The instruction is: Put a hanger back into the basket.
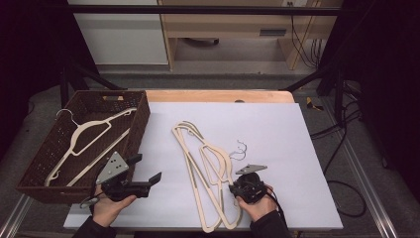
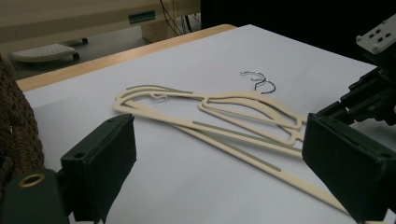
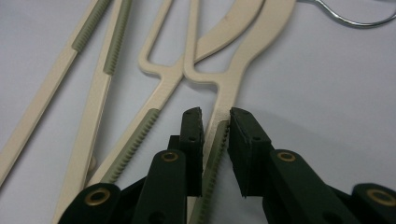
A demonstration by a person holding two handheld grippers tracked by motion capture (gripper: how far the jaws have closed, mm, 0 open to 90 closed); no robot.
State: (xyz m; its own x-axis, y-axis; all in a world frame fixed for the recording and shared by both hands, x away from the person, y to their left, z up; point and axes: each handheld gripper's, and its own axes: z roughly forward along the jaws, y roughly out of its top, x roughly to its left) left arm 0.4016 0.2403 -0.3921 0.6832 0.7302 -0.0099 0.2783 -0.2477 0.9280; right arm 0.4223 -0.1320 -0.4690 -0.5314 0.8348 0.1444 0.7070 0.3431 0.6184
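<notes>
White sheeting covers my worktop (image 1: 277, 148), with a strip of bare wood along its far edge and a dim room of pale cabinets and cables beyond. Near the front edge lies a loose pile of cream hangers (image 1: 210, 173), their long arms overlapping and their wire hooks (image 1: 239, 148) curling off to the right. My right claw (image 3: 215, 122) straddles the lower arm of one hanger (image 3: 229, 88), right where its grey ribbed grip strip begins; the jaws are nearly together around that arm with slivers of gap on either side, and I cannot tell whether the pads are actually pressing it yet. From above, that right claw (image 1: 233, 186) sits at the pile's right side, my hand (image 1: 257, 203) behind it at the worktop's front. My left claw (image 1: 148, 171) hovers released, jaws spread wide with nothing between them, well apart from the pile on its left and pointing across toward it. Just beside that claw, on the worktop's left end, stands a dark woven basket (image 1: 141, 124) with one more cream hanger (image 1: 86, 136) lying inside it.
</notes>
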